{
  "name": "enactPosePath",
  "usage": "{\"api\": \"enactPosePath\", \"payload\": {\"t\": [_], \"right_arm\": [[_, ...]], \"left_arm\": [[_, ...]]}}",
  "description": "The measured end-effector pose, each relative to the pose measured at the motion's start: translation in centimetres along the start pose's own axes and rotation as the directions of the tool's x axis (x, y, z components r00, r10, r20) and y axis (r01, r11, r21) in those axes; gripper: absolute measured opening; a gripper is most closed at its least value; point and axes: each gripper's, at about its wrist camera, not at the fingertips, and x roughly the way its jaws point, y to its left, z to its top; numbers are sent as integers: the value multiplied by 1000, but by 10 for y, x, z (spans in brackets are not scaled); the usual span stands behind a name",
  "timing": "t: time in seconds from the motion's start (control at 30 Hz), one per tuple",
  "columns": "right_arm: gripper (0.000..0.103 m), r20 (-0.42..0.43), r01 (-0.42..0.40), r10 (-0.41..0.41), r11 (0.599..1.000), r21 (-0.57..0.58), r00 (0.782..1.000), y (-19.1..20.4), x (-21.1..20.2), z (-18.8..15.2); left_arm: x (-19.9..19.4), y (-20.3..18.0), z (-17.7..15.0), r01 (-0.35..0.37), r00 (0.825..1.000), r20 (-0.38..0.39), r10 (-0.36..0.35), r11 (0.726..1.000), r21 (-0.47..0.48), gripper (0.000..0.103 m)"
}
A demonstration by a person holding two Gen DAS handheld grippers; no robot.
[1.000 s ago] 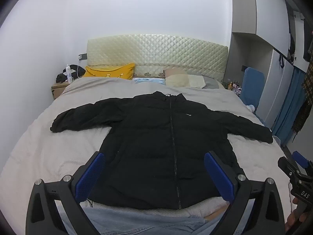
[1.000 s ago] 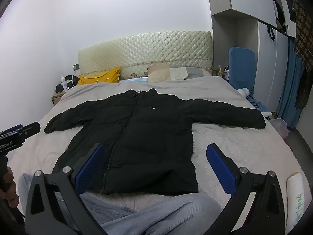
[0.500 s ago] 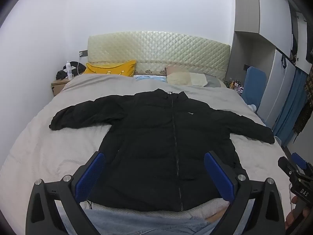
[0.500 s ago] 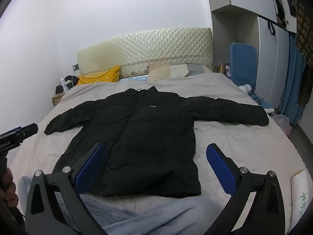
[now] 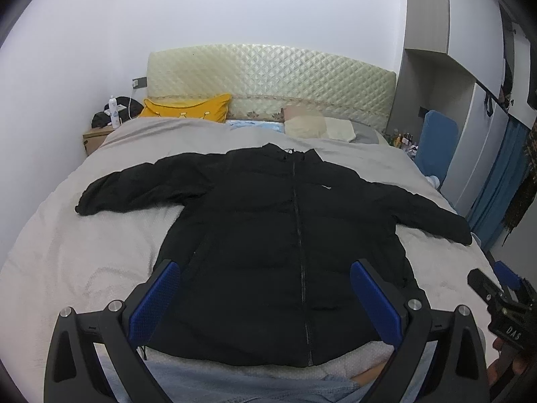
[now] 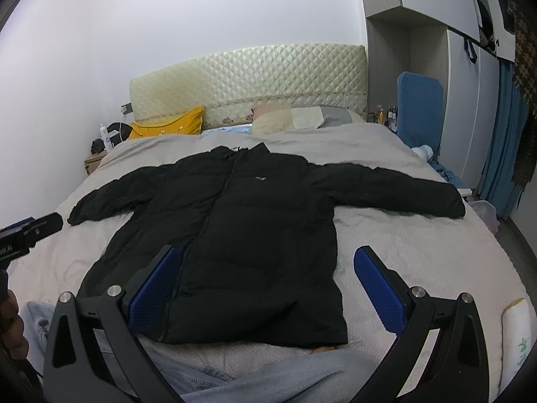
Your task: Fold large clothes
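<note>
A large black puffer jacket [image 5: 285, 235] lies flat and zipped on the bed [image 5: 84, 252], front up, both sleeves spread out to the sides. It also shows in the right wrist view [image 6: 241, 235]. My left gripper [image 5: 265, 297] is open and empty, held above the jacket's hem. My right gripper [image 6: 265, 285] is open and empty, above the hem's right part. The right gripper's body also shows at the right edge of the left wrist view [image 5: 503, 305].
A yellow pillow [image 5: 188, 109] and beige pillows [image 5: 315, 126] lie by the quilted headboard [image 5: 268, 84]. A nightstand with a bottle [image 5: 114, 114] stands at the left. A blue chair [image 6: 419, 107] and wardrobe [image 6: 466, 107] stand at the right. The person's jeans-clad legs [image 6: 235, 376] are below.
Both grippers have moved slightly forward and up over the bed; the jacket sits a little lower and larger in view. The jacket has not moved. Both grippers stay open.
</note>
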Motion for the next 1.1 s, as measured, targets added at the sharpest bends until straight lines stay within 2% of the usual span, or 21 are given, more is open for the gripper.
{"api": "enactPosePath", "payload": {"t": [0.37, 0.67, 1.1], "right_arm": [[103, -12, 14, -14, 1000, 19, 1000, -3, -2, -5], [103, -9, 14, -14, 1000, 18, 1000, -4, -4, -4], [103, -11, 13, -12, 1000, 12, 1000, -4, -5, -2]], "left_arm": [[3, -3, -3, 25, 999, -24, -25, 1000, 0, 103], [2, -4, -4, 5, 1000, -27, -4, 1000, 18, 103], [6, -3, -2, 12, 999, -39, -11, 1000, 23, 103]]}}
